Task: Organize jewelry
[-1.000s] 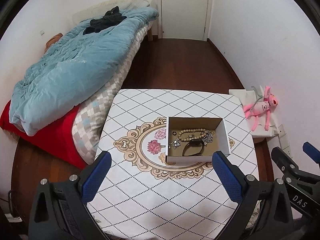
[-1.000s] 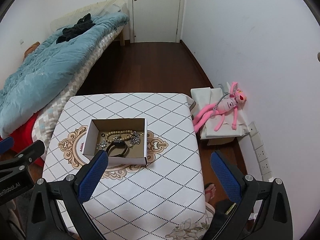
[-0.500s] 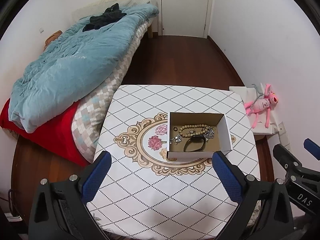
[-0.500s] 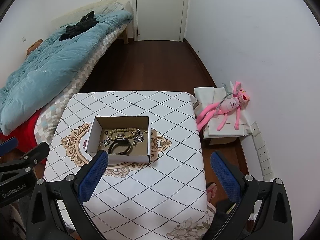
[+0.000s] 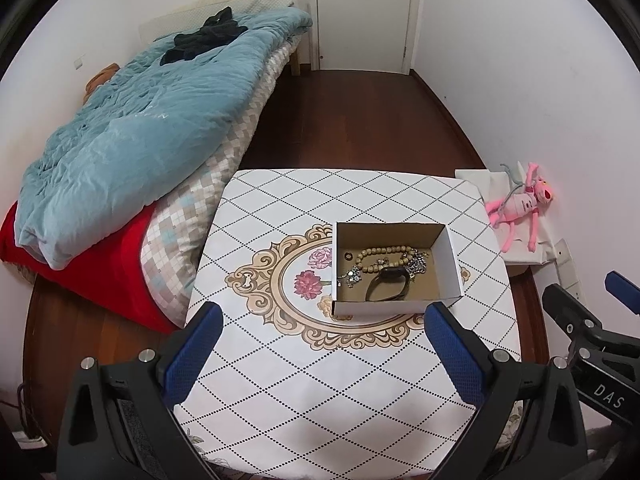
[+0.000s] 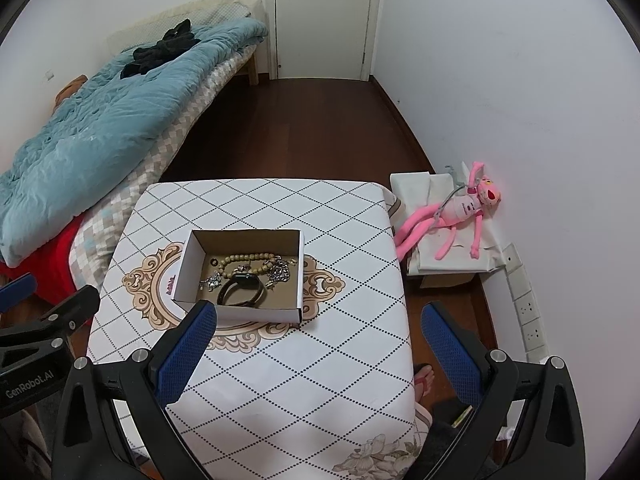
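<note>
A small white cardboard box [image 5: 448,256] [image 6: 188,272] stands on the table [image 5: 320,380] [image 6: 340,360]. Inside lie a wooden bead bracelet [image 5: 380,254] [image 6: 244,258], a black band [image 5: 388,286] [image 6: 240,290], silver chain pieces [image 5: 352,278] [image 6: 280,270] and a small ring [image 5: 348,256] [image 6: 214,262]. My left gripper [image 5: 320,352] is open and empty, held above the table's near side. My right gripper [image 6: 316,348] is open and empty, near the box's front right. Each gripper shows at the edge of the other's view.
A bed with a blue quilt [image 5: 132,128] [image 6: 100,128] stands left of the table. A pink plush toy [image 5: 520,208] [image 6: 452,216] lies on white packaging by the right wall. Dark wood floor and a white door [image 5: 364,12] lie beyond.
Both grippers have pulled back and upward from the table, so the box looks smaller and farther. The jaws stayed open and the jewelry stayed in the box.
</note>
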The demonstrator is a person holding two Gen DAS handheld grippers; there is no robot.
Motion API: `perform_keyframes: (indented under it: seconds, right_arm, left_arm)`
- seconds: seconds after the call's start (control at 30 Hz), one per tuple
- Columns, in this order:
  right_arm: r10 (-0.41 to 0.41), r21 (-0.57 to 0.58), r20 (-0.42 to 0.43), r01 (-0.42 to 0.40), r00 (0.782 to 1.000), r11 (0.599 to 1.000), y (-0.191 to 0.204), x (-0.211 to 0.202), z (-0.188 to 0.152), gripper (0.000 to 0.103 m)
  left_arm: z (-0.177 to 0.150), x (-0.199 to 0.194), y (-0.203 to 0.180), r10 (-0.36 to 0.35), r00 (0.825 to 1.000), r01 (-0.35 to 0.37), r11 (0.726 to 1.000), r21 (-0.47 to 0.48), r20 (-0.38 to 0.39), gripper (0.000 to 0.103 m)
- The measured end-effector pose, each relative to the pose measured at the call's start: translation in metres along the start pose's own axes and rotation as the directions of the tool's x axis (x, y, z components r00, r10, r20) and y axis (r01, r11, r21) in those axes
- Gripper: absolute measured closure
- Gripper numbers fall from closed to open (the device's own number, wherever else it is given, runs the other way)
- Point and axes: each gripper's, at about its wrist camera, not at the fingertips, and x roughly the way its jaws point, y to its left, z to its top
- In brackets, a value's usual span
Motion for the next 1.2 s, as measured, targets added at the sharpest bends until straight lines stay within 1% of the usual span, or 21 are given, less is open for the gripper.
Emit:
perform_keyframes:
  seconds: [1.2]
  right_arm:
    - [-0.007, -0.025, -0.017, 0.006, 1.0, 1.0, -0.0017, 0.0018, -0.0008, 0.0]
  left_arm:
    - [-0.0034, 0.0006, -0.002, -0.011, 1.0, 0.011, 1.0, 0.015, -0.003, 0.0]
